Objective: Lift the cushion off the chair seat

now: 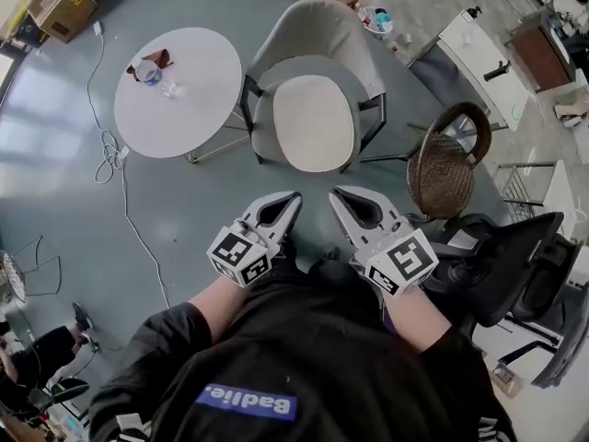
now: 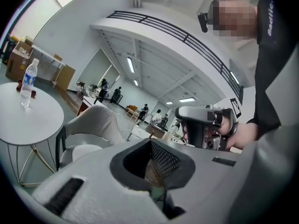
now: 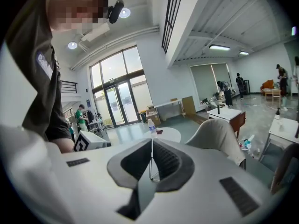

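The cream cushion [image 1: 313, 122] lies flat on the seat of the grey shell chair [image 1: 313, 26], which stands on the grey floor [image 1: 55, 201] far of the person and a little right of centre in the head view; nothing touches it. The left gripper [image 1: 293, 197] and the right gripper [image 1: 339, 194] are held side by side close to the person's body, near of the chair and apart from it, both pointing towards it with their tips close to each other. In the left gripper view the two jaws are pressed together with nothing between them; the chair and a strip of the cushion show beyond them to the left. In the right gripper view the jaws likewise meet along a thin seam and hold nothing; the chair's pale back shows to the right beyond them. Left of the chair stands a round white table [image 1: 193, 99] with a water bottle [image 2: 28, 80] upright on it; a white cable [image 1: 115, 150] trails over the floor at its left. A wicker chair [image 1: 446, 168] stands right of the grey chair; a black office chair [image 1: 515, 265] is nearer, at the right edge; a cardboard box [image 1: 60, 5] sits at the far left.
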The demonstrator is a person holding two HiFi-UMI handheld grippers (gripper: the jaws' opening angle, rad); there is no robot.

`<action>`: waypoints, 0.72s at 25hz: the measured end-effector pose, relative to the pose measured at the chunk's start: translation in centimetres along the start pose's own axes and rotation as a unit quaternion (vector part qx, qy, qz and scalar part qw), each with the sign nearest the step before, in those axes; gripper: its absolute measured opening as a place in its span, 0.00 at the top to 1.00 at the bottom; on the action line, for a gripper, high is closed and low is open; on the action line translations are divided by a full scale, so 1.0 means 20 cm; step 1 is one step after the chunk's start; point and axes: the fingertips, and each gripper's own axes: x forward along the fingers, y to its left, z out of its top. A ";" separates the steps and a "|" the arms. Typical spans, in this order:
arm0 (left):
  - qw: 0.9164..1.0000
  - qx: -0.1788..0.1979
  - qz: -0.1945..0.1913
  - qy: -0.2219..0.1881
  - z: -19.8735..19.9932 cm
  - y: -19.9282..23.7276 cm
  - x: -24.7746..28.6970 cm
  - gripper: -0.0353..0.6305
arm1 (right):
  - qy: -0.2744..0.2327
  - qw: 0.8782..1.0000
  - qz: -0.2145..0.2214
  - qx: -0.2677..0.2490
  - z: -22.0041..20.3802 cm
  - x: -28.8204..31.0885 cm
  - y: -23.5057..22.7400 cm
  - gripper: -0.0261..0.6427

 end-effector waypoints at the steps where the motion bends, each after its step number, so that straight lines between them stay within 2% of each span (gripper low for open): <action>1: 1.000 -0.009 0.006 0.003 -0.04 0.05 0.03 0.95 | 0.002 1.000 0.000 0.003 -0.01 0.03 -0.03 0.92; 7: 0.996 -0.071 0.052 0.021 -0.35 0.33 0.20 0.95 | 0.027 0.999 0.026 0.021 -0.19 0.15 -0.20 0.92; 12: 0.985 -0.131 0.113 0.014 -0.65 0.52 0.33 0.95 | 0.048 0.997 0.058 0.027 -0.35 0.16 -0.33 0.92; 18: 0.972 -0.178 0.152 -0.010 -0.92 0.65 0.44 0.95 | 0.060 0.995 0.077 0.037 -0.55 0.17 -0.46 0.92</action>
